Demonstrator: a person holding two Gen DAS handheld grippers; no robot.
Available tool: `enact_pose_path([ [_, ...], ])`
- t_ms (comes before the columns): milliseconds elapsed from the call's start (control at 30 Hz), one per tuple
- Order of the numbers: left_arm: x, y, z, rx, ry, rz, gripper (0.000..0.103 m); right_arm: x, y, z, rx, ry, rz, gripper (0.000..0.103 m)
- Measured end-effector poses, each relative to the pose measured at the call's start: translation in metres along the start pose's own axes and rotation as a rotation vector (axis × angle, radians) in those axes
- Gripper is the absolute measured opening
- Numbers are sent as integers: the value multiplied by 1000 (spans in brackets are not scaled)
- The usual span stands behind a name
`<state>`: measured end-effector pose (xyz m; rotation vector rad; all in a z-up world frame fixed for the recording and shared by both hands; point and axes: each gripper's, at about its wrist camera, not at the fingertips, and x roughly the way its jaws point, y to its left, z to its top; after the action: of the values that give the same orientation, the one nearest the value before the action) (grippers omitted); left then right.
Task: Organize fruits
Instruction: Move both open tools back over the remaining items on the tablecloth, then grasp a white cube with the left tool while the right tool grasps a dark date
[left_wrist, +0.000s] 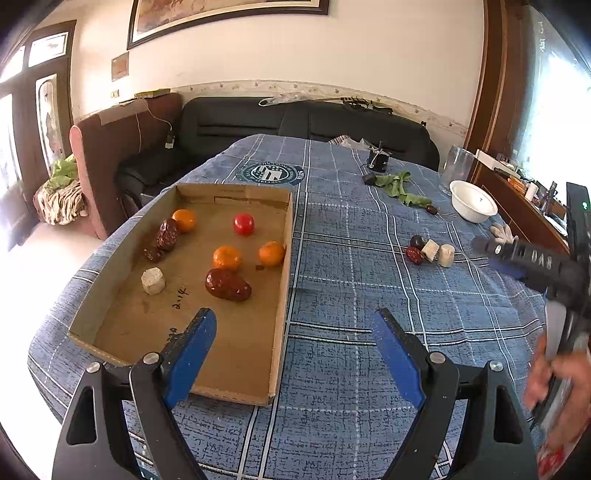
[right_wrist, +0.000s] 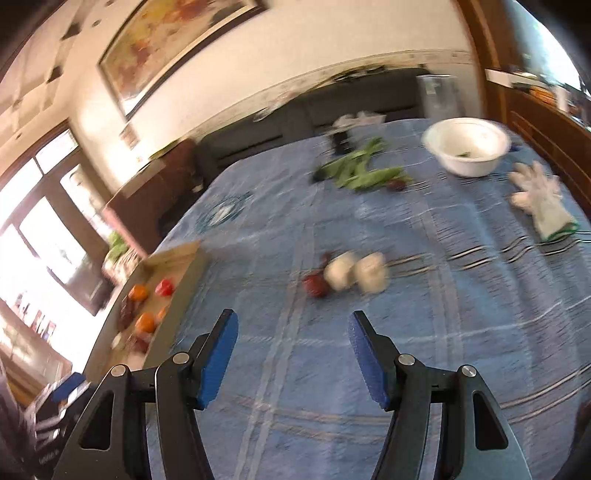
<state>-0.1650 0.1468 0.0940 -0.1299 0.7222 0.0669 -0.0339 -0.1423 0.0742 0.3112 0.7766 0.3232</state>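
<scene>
Fruit in cardboard tray (left_wrist: 282, 266) — both tools empty

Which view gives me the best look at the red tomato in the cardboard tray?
The left wrist view: the red tomato sits sharp and unobstructed inside the cardboard tray. The right wrist view shows it only as a small, motion-blurred red blob at the left edge.
</scene>
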Motion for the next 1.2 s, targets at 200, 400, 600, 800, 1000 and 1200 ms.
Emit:
enact_pose_path([
  [200,14,-2,-5,7,26,-15,86,21,-43,18,62,22,-80,67],
  [400,25,-6,-6,10,42,-27,85,47,-54,23,93,57,-80,67],
  [600,35,-13,-6,23,62,-35,85,70,-47,28,111,48,-62,67],
  [800,41,-24,-9,49,76,-46,85,98,-39,34,113,81,17,68],
  [1000,50,-24,-7,38,99,-57,85,81,-21,28,89,180,470,69],
  [1200,57,-30,-8,41,113,-79,85,74,-29,27,62,112,264,68],
])
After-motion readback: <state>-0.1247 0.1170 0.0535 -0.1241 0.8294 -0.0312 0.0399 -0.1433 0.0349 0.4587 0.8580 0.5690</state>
